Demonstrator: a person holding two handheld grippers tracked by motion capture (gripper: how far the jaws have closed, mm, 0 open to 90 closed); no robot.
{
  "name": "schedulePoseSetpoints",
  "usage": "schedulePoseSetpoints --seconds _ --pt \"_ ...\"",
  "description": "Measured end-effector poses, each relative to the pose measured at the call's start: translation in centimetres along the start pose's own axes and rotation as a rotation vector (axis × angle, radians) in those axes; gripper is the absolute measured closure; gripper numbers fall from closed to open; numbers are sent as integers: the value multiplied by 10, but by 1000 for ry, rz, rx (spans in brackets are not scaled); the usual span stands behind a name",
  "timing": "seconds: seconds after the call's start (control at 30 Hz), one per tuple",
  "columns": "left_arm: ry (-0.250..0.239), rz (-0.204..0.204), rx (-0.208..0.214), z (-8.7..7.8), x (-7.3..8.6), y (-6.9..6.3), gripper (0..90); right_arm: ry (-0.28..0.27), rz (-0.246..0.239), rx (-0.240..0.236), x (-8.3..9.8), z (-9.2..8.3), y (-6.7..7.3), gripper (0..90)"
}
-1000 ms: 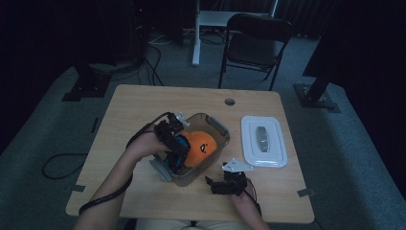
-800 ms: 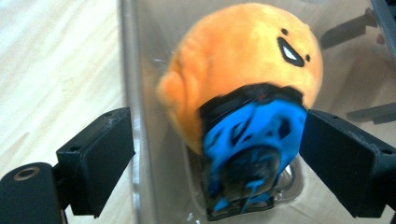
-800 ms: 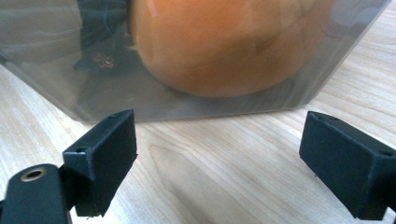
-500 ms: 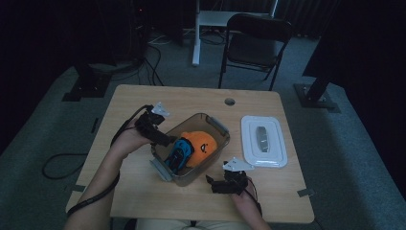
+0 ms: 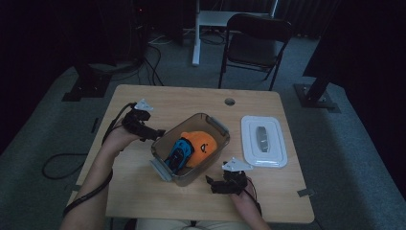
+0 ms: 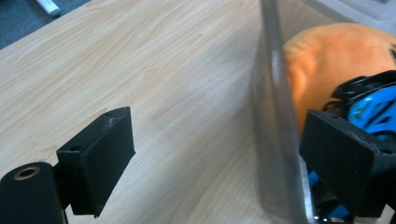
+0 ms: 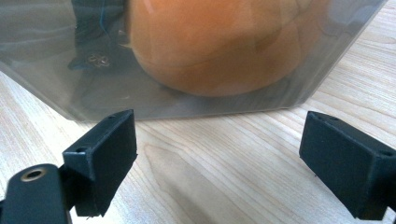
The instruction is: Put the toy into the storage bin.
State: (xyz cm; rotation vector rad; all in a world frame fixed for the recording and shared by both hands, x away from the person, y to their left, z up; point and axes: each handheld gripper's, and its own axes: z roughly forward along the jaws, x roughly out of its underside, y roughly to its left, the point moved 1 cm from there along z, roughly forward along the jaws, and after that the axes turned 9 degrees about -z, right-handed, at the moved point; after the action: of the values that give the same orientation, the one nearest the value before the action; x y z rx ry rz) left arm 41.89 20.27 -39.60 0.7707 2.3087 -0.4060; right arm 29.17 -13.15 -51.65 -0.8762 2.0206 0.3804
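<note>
from the high view my left gripper [image 5: 154, 134] sits at the left side of the bin [image 5: 218, 125], jaws spread wide, holding nothing. its tips are right at the bin's left wall. my right gripper [image 5: 212, 185] is parked on the table [image 5: 143, 191] just in front of the bin's near corner, also wide apart as far as i can make out from up here, nothing in it. the bin sits mid-table, tilted at an angle, with an orange plush [image 5: 203, 146] and a blue toy [image 5: 179, 151] inside. the white lid [image 5: 263, 142] lies flat to the right of the bin, apart from it.

left gripper view: jaws wide open, and they've just been opening a touch more. the bin's clear wall [image 6: 275, 140] runs up between them, closer to the right-hand jaw, but neither pad presses on it. the plush [image 6: 327, 70] and the blue toy [image 6: 373, 109] are behind that wall, on the right-hand jaw's side. bare table [image 6: 163, 93] lies on the other side.

right gripper view: jaws wide open, empty, just wood [image 7: 224, 158] between them. the bin [image 7: 70, 84] stands straight ahead, just past the tips, not touching, with the plush [image 7: 219, 46] pressed up against its wall.
</note>
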Motion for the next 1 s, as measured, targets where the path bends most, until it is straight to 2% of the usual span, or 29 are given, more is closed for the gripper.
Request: schedulePoseSetpoints --seconds 0.13,0.3,0.47,0.67,0.9,1.0 --pt "-3 -42 32 6 10 13 110 3 3 3 0 0 -1 108" --pt "-16 -94 23 16 24 29 110 9 6 9 2 0 -2 108" --pt "-31 -120 11 33 36 38 110 11 6 14 2 2 -3 108" --pt "-20 -131 13 56 44 38 110 8 19 24 1 3 -7 109" --pt "31 -109 25 81 50 27 109 22 35 49 1 5 -14 108" --pt "31 -107 32 86 51 23 110 29 42 54 2 6 -16 108"
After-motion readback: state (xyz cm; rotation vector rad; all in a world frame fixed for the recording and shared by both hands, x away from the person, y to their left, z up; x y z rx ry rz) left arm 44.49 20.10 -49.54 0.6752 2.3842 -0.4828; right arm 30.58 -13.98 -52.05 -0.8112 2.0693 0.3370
